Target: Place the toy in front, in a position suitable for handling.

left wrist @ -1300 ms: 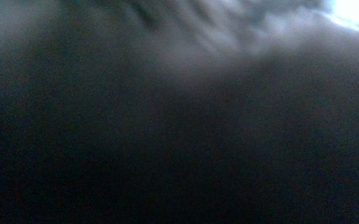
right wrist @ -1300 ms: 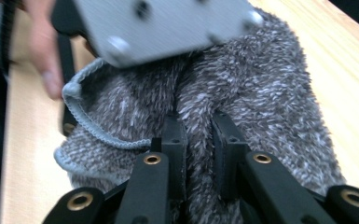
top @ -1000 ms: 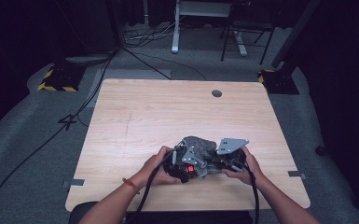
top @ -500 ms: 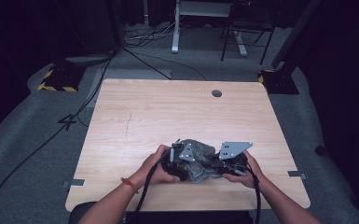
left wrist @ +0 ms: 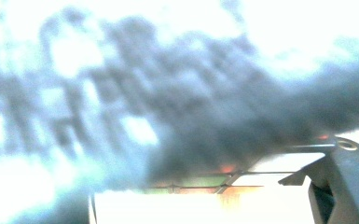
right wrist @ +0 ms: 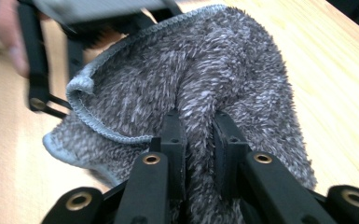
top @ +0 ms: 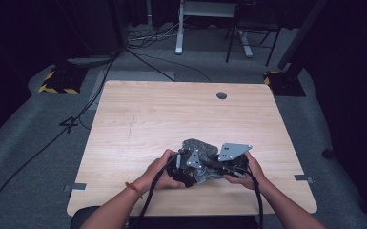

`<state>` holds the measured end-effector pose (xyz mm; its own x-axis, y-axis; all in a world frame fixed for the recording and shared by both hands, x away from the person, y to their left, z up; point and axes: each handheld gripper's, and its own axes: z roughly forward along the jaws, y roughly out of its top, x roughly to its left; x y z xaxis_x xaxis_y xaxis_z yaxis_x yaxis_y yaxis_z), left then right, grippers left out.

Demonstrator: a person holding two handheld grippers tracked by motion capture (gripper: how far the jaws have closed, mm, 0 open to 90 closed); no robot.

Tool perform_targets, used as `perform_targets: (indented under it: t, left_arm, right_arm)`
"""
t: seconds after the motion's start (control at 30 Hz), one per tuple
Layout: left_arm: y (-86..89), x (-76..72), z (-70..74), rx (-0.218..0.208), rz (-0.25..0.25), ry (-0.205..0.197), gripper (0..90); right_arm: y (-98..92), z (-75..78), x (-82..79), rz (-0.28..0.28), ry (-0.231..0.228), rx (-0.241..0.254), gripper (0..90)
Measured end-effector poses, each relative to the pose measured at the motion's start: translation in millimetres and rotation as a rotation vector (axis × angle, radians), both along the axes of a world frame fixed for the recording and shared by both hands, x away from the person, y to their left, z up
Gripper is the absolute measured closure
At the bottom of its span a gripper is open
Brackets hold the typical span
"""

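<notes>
Pinching a raised fold of the grey fluffy microfibre cloth [right wrist: 242,70] between the two black jaws of the right gripper [right wrist: 198,123], pads pressing in from both sides and the pile bulging out above them. Lying bunched on the near middle of the light wooden table [top: 171,114], between the two hands and resting on the board. Holding the left gripper [top: 187,168] against the opposite side of the bundle, near the stitched hem, with its jaws closed together; not showing, through the blur of the left gripper view, whether any fabric is caught between them. Judging the main hazard as a slip: gripping only soft, springy pile rather than a flat double layer, so pulling sideways could be drawing the fold out of the right jaws. Risking also a one-sided pull, if the left jaws are closing on nothing, dragging the whole bundle across the table instead of spreading it. Working so close together, possibly knocking one gripper or its trailing cable against the other and jolting the grip loose. Sitting near the table's front edge, possibly sliding off towards the person if tugged that way.
</notes>
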<state>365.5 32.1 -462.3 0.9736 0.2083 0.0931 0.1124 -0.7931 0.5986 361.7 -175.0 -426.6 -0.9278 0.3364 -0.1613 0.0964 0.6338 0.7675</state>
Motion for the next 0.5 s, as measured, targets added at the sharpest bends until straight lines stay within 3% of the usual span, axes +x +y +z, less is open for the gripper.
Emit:
perform_targets:
  t: [0.27, 0.5]
  left_arm:
    - [6.0, -0.8, 8.0, -0.051, 0.003, -0.020, 33.9]
    - [15.4, -1.5, 16.5, -0.086, 0.024, -0.050, 33.9]
  right_arm:
    - [-16.4, -7.0, 8.2, -0.046, 0.030, -0.021, 77.6]
    - [-11.6, -16.2, 5.8, -0.009, 0.078, -0.034, 77.6]
